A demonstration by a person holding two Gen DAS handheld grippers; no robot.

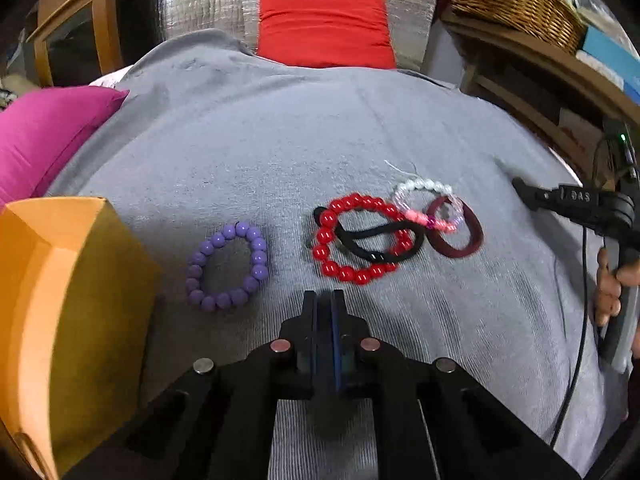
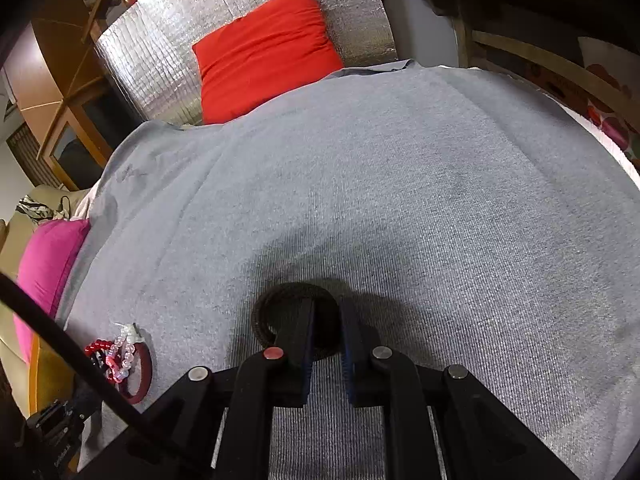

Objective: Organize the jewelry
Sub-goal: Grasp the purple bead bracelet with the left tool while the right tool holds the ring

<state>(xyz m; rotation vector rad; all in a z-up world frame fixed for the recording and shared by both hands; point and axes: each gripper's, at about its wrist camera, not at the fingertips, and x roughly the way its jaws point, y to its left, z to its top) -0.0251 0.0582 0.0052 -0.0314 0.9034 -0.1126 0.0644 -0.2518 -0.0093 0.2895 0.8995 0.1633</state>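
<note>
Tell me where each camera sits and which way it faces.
Left wrist: on the left claw, shut and empty, angled down at the grey cloth, purple bracelet, red bracelet and orange box; a hand shows at right.
Right wrist: on the right claw, shut on a black band, angled down over the same cloth.
Shared: red cushion, pink cushion, the jewelry pile.

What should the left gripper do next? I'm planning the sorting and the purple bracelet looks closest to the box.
Probably open the left gripper and ease it toward the purple bracelet. Its jaws are shut with nothing between them, and that bracelet lies alone on the grey cloth, apart from the tangled pile around the red bracelet and next to the orange box.
</note>
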